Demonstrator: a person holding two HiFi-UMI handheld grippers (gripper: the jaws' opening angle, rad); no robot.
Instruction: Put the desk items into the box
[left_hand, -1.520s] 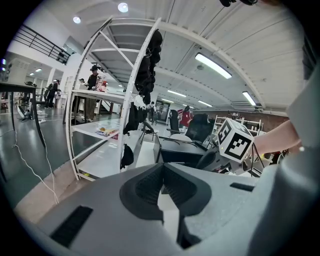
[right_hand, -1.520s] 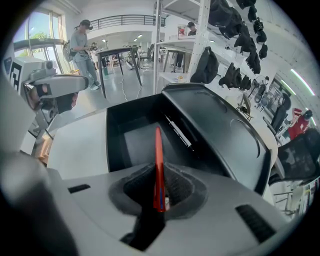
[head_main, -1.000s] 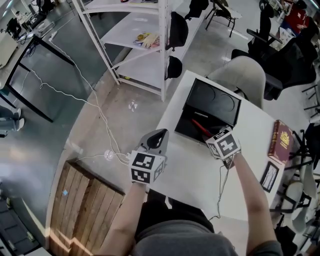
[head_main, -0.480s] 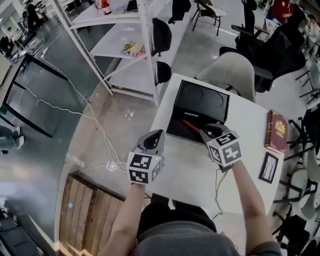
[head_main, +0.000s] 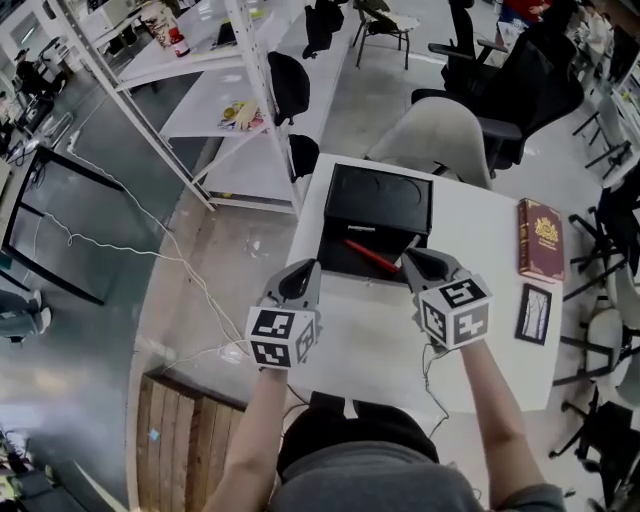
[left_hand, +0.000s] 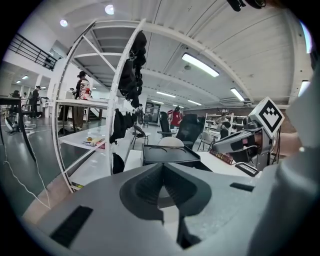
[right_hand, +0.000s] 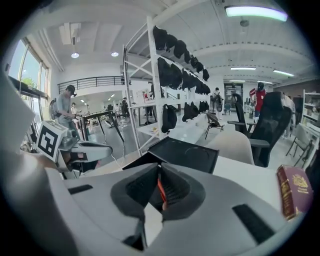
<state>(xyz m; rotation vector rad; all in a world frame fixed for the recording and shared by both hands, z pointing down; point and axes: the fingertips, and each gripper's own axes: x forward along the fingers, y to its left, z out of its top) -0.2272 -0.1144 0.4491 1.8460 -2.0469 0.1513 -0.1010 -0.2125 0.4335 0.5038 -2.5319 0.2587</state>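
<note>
The right gripper (head_main: 412, 260) is closing its jaws on a red pen (head_main: 368, 255) (near end hidden in the grip) that reaches over the open black box (head_main: 378, 198); the left gripper (head_main: 301, 282) is closed on nothing.

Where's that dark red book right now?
In the head view, the book lies on the table, right of the black box and beyond the small picture frame.

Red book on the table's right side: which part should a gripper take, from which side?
Probably the red book by its long right edge, pinched across its thickness, coming low from the right of the table. It lies flat, cover up, near that table edge; the framed picture crowds its near end.
</note>
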